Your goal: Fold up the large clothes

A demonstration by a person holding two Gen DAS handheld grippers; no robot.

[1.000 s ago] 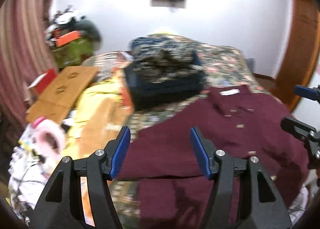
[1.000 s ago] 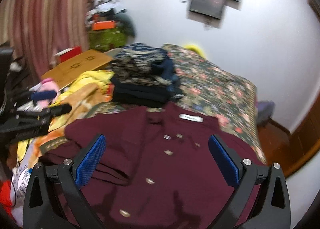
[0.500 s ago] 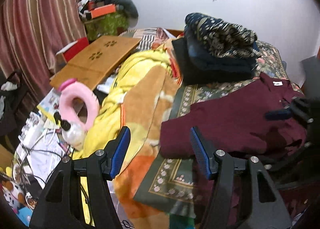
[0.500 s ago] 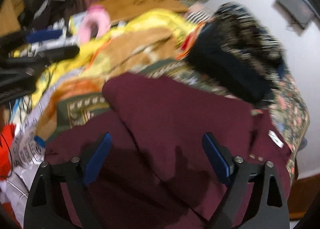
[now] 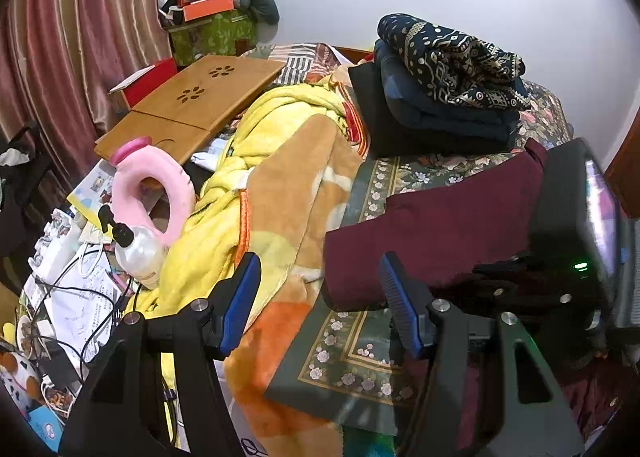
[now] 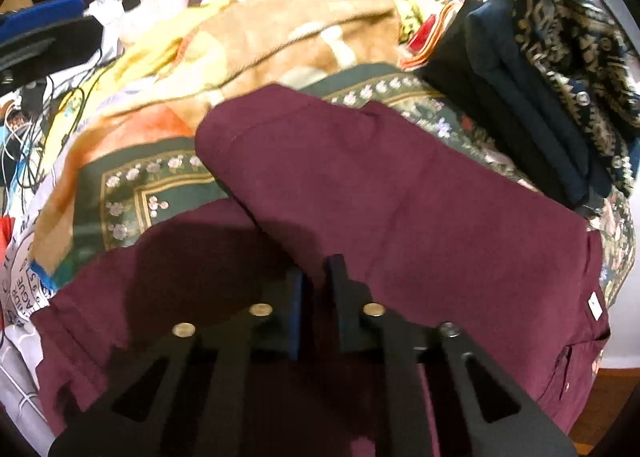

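Observation:
A maroon button shirt point(image 6: 400, 209) lies on the bed with one side folded over its front; it also shows in the left wrist view point(image 5: 440, 225). My right gripper point(image 6: 314, 277) is low over the shirt at the fold's edge, its jaws nearly together with maroon cloth between them. My left gripper point(image 5: 320, 297) is open and empty, above the bedspread beside the shirt's left corner. The right gripper's body point(image 5: 576, 237) fills the right of the left wrist view and hides part of the shirt.
A stack of folded dark clothes point(image 5: 444, 97) sits behind the shirt. A yellow and orange blanket point(image 5: 280, 185) lies to the left. A wooden lap desk point(image 5: 192, 105), pink ring point(image 5: 152, 185), bottle point(image 5: 138, 253) and cables clutter the far left.
My right gripper has dropped onto the shirt and its jaws have closed from wide open. My left gripper stayed open and edged closer to the shirt's corner.

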